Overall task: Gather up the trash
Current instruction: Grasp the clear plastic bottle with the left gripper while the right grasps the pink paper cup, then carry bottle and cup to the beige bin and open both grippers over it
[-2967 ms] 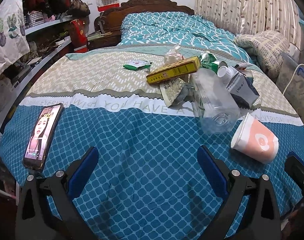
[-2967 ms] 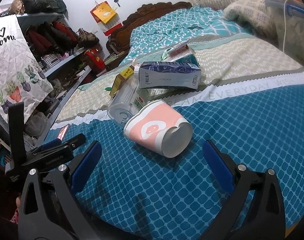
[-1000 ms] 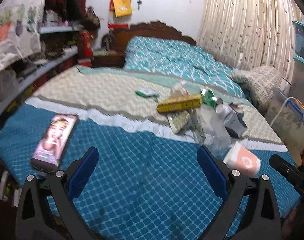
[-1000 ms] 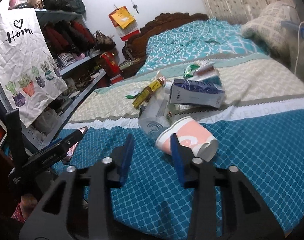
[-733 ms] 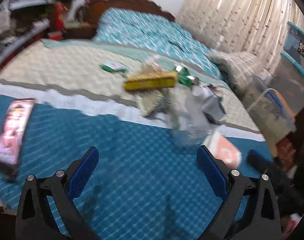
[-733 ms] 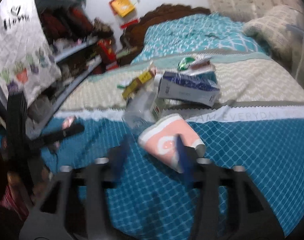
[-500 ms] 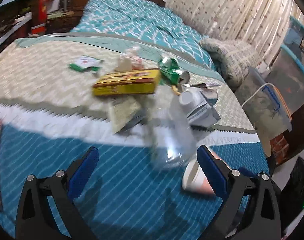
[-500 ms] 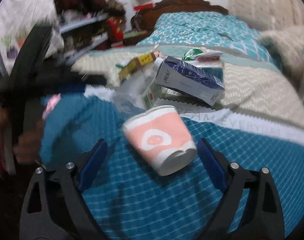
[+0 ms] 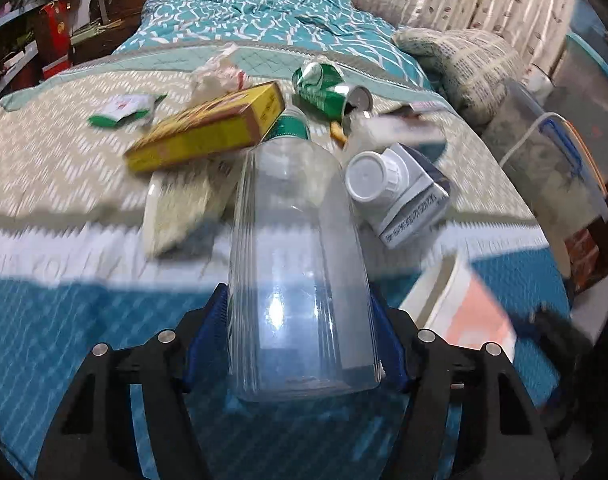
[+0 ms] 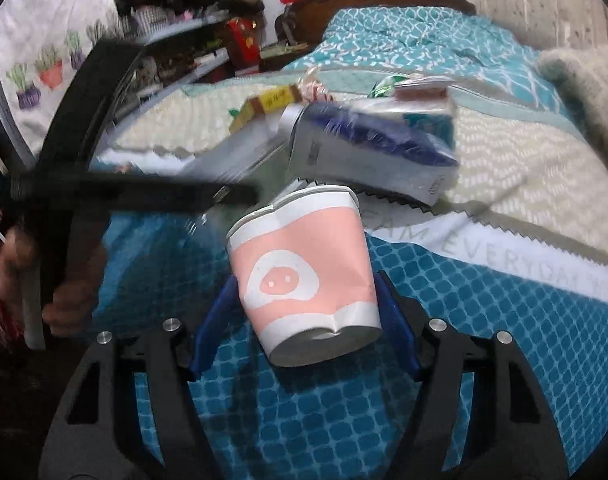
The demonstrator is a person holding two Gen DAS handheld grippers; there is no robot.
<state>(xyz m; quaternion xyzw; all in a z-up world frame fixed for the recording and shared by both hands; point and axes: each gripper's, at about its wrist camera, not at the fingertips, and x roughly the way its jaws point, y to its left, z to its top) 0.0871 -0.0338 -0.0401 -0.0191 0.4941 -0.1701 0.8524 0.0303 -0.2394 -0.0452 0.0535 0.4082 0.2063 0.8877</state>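
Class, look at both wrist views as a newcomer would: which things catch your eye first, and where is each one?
The clear plastic bottle fills the left wrist view, lying between the fingers of the left gripper. In the right wrist view a pink-and-white paper cup with a pig face sits between the fingers of the right gripper. Behind them on the bed lie a yellow box, a green can and a carton.

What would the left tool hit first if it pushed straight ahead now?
The left tool already has the clear bottle between its fingers. Pushed on, the bottle's far end would likely meet the yellow box first, though depth is unclear.
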